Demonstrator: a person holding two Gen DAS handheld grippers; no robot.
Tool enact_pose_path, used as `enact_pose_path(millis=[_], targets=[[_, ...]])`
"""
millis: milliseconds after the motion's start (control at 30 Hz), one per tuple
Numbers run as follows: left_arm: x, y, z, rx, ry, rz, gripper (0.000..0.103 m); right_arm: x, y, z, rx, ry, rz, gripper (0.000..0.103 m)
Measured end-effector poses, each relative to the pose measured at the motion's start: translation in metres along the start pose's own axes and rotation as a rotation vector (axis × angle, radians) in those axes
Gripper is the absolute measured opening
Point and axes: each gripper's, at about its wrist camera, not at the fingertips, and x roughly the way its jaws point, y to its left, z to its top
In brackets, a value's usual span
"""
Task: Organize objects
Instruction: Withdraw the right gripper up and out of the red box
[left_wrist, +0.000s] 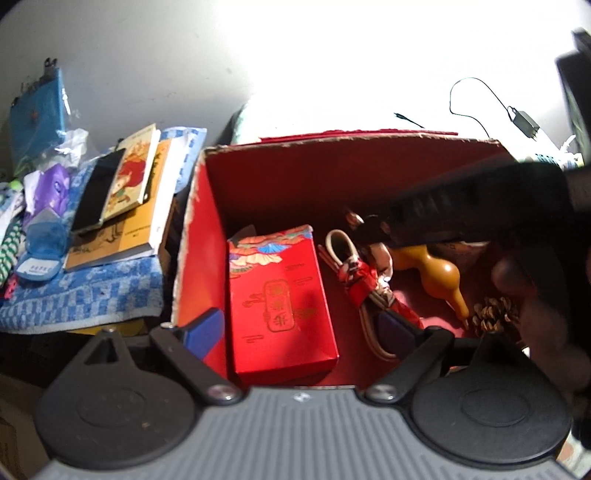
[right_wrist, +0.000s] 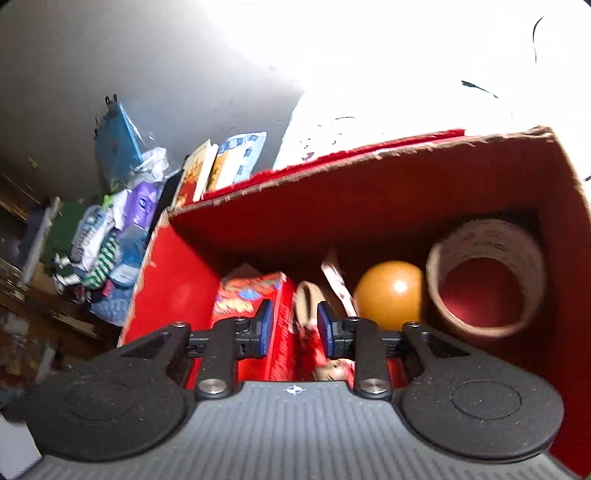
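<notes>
A red cardboard box (left_wrist: 207, 206) stands open below both grippers. On its floor lie a small red gift box with gold print (left_wrist: 284, 295), a beige cord bundle tied in red cloth (left_wrist: 354, 273), a tan gourd (left_wrist: 439, 273) and a pinecone (left_wrist: 493, 317). My left gripper (left_wrist: 300, 332) hangs over the near rim, open wide, with nothing between its pads. My right gripper (right_wrist: 295, 326) reaches into the box, open by a narrow gap, above the gift box's edge (right_wrist: 251, 291) and the cord loop (right_wrist: 306, 295). A tape roll (right_wrist: 484, 273) stands beside the gourd (right_wrist: 388, 291).
Left of the box, books (left_wrist: 136, 177) and a dark phone (left_wrist: 98, 192) rest on a blue checked towel (left_wrist: 92, 295), with a blue bag (left_wrist: 37, 114) and crumpled clutter behind. A charger with its cable (left_wrist: 522, 123) lies on the bright surface beyond. A blurred dark housing (left_wrist: 480, 206) covers the box's right side.
</notes>
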Motion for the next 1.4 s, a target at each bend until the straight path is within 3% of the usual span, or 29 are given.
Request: enact_pose_path(millis=[267, 333, 433, 733, 1133, 1400], targets=[[-0.006, -0.005, -0.004, -0.012, -0.007, 0.015, 0.092, -0.027, 0.000, -0.027, -0.035, -0.087, -0.116, 0.039], [-0.008, -0.007, -0.005, -0.012, -0.009, 0.021, 0.092, -0.037, -0.001, -0.031, -0.033, -0.119, -0.146, 0.048], [-0.014, -0.013, -0.005, 0.007, -0.023, 0.037, 0.092, -0.050, 0.000, -0.038, -0.043, -0.161, -0.179, 0.048], [-0.028, -0.020, -0.008, 0.005, -0.034, 0.053, 0.092, -0.076, 0.005, -0.056, -0.057, -0.222, -0.209, 0.052], [-0.054, -0.019, -0.016, -0.015, -0.081, 0.010, 0.095, -0.105, 0.017, -0.069, -0.087, -0.275, -0.217, 0.051], [-0.076, -0.029, -0.026, -0.005, -0.122, 0.041, 0.095, -0.125, 0.023, -0.081, -0.092, -0.298, -0.213, 0.051]])
